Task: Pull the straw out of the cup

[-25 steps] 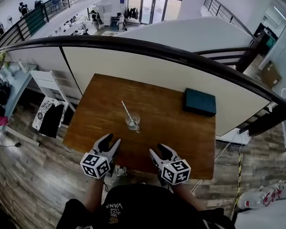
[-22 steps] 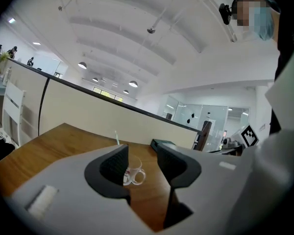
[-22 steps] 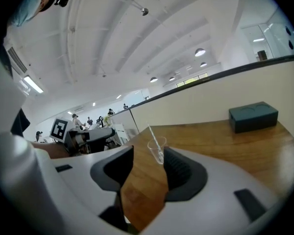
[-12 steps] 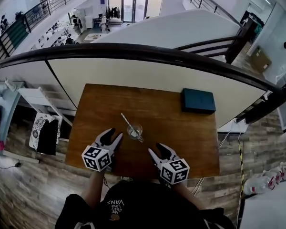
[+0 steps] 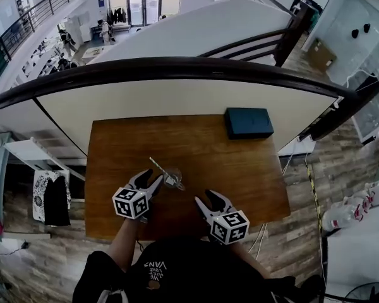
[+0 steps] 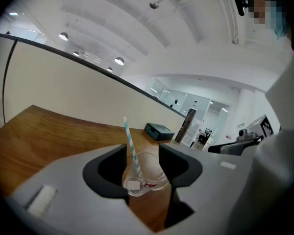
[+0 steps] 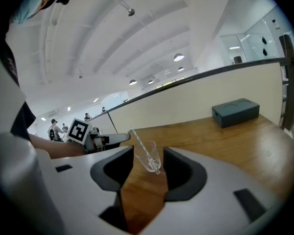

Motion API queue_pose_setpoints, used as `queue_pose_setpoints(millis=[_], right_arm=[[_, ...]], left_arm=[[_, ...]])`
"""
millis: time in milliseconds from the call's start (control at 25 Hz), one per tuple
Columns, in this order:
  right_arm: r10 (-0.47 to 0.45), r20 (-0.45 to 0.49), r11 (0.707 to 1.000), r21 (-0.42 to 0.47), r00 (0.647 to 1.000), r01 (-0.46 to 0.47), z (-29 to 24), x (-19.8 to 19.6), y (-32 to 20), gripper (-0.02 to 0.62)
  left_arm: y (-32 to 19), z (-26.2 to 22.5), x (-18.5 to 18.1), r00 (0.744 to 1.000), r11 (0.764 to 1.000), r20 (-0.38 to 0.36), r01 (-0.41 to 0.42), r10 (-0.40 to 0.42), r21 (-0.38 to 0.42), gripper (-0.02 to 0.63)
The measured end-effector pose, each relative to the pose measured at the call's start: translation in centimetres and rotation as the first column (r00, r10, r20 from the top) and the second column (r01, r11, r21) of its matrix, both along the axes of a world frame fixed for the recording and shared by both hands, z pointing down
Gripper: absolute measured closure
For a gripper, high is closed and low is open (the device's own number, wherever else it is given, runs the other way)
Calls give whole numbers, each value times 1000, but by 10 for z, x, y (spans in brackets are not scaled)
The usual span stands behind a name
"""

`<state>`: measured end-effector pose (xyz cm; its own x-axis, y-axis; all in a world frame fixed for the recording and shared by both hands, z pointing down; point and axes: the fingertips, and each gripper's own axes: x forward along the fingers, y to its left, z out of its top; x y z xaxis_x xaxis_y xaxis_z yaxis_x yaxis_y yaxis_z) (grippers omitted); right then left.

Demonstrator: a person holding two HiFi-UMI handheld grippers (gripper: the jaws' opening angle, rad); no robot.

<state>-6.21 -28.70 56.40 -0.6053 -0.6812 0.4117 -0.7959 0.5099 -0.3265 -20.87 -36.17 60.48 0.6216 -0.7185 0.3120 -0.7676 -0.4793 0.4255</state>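
Opening left claw [image 6: 142,149], empty, facing blue-striped straw [image 6: 130,142]

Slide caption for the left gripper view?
Left gripper, jaws opening, clear cup with striped straw between them, ungripped, on a wooden table.

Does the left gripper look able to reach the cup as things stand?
Probably yes. The left gripper is opening its jaws with the cup just ahead, framed between them, and nothing else lies in that path; the right gripper sits off to the side.
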Motion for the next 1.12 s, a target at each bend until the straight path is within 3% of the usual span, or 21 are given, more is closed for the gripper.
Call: queue_pose_setpoints(millis=[240,560,680,800,1120], right_arm=[[96,-17,995,-17,995,-97,4,12,6,431],[158,-29,987,-34,987,-159,8,25,9,431],[161,-32,986,-39,986,-162,10,25,10,431],[157,-31,987,-39,987,-158,11,25,11,431],[133,-24,990,-30,991,-134,7,27,10,431]], left_arm=[[-16,21,11,999,998,-15,-49,49,-39,416],[-34,28,9,999,998,-47,-15,12,-60,417],[-37,28,11,999,999,-42,-19,17,-44,458],[-37,25,12,999,999,-36,-21,20,-25,560],[-34,7,10,998,1000,-62,3,-2,28,577]])
